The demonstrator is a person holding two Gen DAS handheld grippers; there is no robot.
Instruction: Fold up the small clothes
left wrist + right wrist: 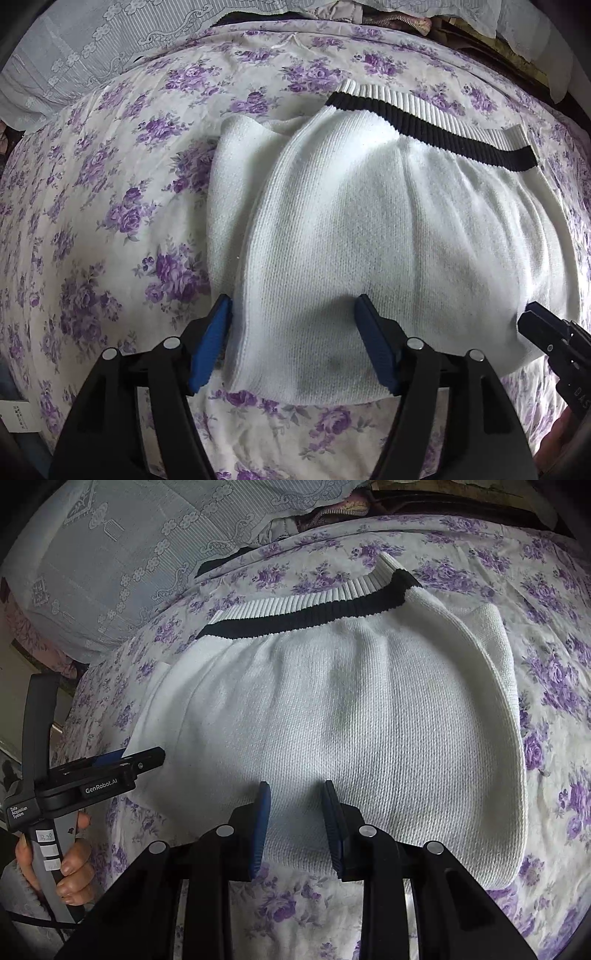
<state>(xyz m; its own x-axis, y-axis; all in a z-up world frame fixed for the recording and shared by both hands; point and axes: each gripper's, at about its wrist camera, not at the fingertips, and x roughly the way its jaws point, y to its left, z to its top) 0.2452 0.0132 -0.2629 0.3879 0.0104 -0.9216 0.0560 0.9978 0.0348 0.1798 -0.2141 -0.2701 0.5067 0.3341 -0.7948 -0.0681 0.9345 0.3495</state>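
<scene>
From the left wrist camera I saw the floral bedsheet (92, 221) filling the left side, purple roses on white, with a pale lace pillow (74, 55) at the far left corner. My left gripper (293, 314) pointed steeply down at the near left corner of the white knit garment (369, 221), which lay folded on the sheet. Its blue pads (207, 343) stood spread wide, one out over the sheet beside the folded edge and the other over the knit; neither pressed on the cloth. The black-and-white ribbed hem (424, 122) ran along the garment's far edge, and a folded-under layer stuck out at its left side. At the right edge the tip of my right gripper (532, 321) showed, just over the garment's near right part.

From the right wrist camera, a hand (70, 864) held the left gripper's handle at the far left. The right gripper's jaws were narrowly apart over the near edge of the garment. Cloth lay below and between them, but I could not tell whether the pads pinched it.
</scene>
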